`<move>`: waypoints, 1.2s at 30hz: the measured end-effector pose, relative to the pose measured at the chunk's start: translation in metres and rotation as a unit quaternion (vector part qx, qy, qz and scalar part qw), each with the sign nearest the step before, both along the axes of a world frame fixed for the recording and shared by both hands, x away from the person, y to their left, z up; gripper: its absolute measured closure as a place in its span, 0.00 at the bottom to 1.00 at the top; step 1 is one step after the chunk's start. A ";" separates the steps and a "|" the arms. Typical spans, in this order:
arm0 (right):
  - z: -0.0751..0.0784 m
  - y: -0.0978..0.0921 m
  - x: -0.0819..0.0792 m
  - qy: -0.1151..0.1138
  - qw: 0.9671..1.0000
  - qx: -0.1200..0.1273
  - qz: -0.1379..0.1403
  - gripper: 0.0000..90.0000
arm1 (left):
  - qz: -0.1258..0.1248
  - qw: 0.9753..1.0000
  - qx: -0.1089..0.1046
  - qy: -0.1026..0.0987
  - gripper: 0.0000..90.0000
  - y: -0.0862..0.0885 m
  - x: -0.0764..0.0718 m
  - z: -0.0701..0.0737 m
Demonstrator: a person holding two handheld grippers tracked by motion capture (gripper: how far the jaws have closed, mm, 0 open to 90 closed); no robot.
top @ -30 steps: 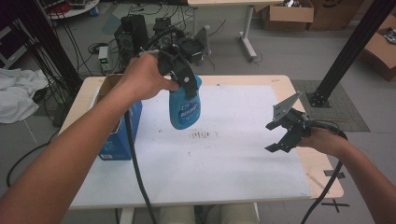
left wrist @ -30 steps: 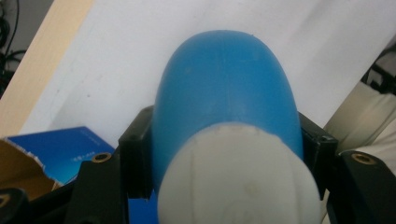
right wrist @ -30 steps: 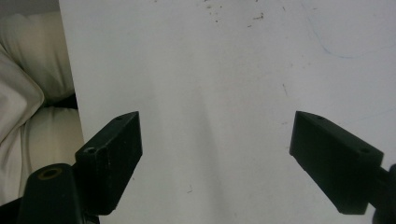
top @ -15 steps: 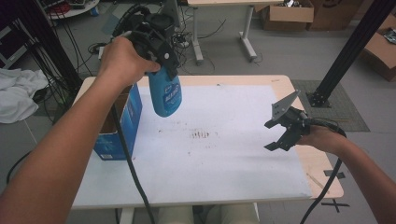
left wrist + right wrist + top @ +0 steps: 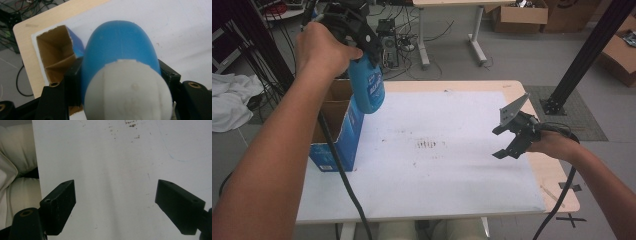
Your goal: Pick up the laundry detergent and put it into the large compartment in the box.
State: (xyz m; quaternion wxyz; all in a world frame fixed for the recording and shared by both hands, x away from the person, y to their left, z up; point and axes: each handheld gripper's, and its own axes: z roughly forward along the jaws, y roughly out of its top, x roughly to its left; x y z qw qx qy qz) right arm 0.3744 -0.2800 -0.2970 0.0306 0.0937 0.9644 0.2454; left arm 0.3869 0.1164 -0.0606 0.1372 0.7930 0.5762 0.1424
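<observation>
A blue bottle (image 5: 367, 86) with a white cap (image 5: 127, 92) hangs in the air above the open cardboard box (image 5: 334, 130) at the table's left. My left gripper (image 5: 362, 45) is shut on the bottle's upper part; in the left gripper view the black jaws press both sides of the bottle (image 5: 120, 55), and the box's brown inside (image 5: 55, 57) lies below and to the left. My right gripper (image 5: 504, 140) stands open above the right side of the white mat (image 5: 437, 170), with nothing between its fingers (image 5: 61, 200).
The box has blue outer walls and open flaps. Brown specks (image 5: 428, 144) mark the mat's middle. A black frame post (image 5: 582, 55) rises at the table's far right corner. Cables and cardboard boxes (image 5: 522, 12) lie on the floor behind.
My left gripper has carried the blue bottle leftward and upward, from over the mat to above the open box. The right gripper has stayed in place, open.
</observation>
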 end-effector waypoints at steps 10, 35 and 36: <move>-0.001 0.000 0.002 -0.002 1.000 0.002 0.004 0.18 | 0.064 0.998 0.000 0.004 0.42 0.026 0.000 0.006; -0.003 -0.002 0.003 0.002 1.000 0.001 -0.001 0.18 | 0.134 0.991 0.027 -0.011 0.42 0.093 -0.004 -0.036; -0.003 -0.002 0.003 0.002 1.000 0.001 -0.001 0.18 | 0.135 0.991 0.026 -0.011 0.42 0.094 -0.004 -0.038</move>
